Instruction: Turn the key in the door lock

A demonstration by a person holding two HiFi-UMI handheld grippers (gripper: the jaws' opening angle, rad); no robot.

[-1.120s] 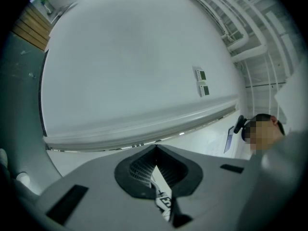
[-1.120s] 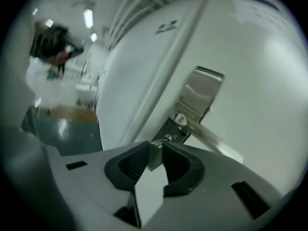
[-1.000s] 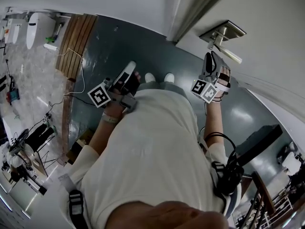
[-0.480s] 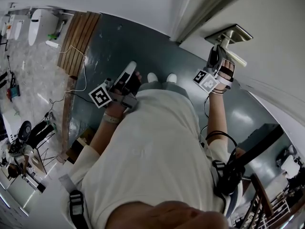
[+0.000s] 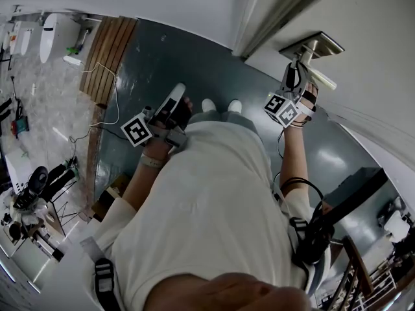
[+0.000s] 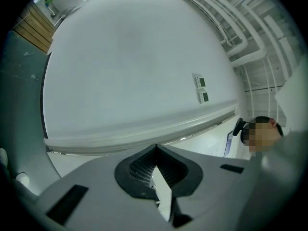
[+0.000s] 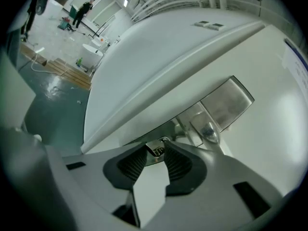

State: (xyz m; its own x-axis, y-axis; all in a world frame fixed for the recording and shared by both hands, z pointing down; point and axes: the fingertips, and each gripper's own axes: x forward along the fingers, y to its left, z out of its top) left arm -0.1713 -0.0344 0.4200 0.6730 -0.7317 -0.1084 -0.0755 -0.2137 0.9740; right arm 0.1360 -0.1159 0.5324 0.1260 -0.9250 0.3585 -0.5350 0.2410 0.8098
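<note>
A small metal key (image 7: 156, 149) sticks out of the lock under the silver door handle (image 7: 208, 129) and its plate (image 7: 227, 100). My right gripper (image 7: 155, 150) points at the lock. Its jaws have just been opening, and the key's head now lies between the fingertips with the pads close on either side, not visibly pressing. In the head view the right gripper (image 5: 295, 76) sits just below the handle plate (image 5: 312, 44) on the white door. My left gripper (image 5: 170, 105) hangs over the floor by my waist, and its jaws (image 6: 155, 148) meet at the tips with nothing between them.
The door frame's edge (image 5: 259, 18) runs left of the handle. On the dark green floor lie wooden planks (image 5: 104, 50) and a thin cable (image 5: 107, 109). Equipment clutters the far left (image 5: 32, 193). A dark bar (image 5: 356, 193) crosses the lower right.
The right gripper has moved closer to the lock under the handle, and its jaws stand wider. The left gripper has stayed where it was.
</note>
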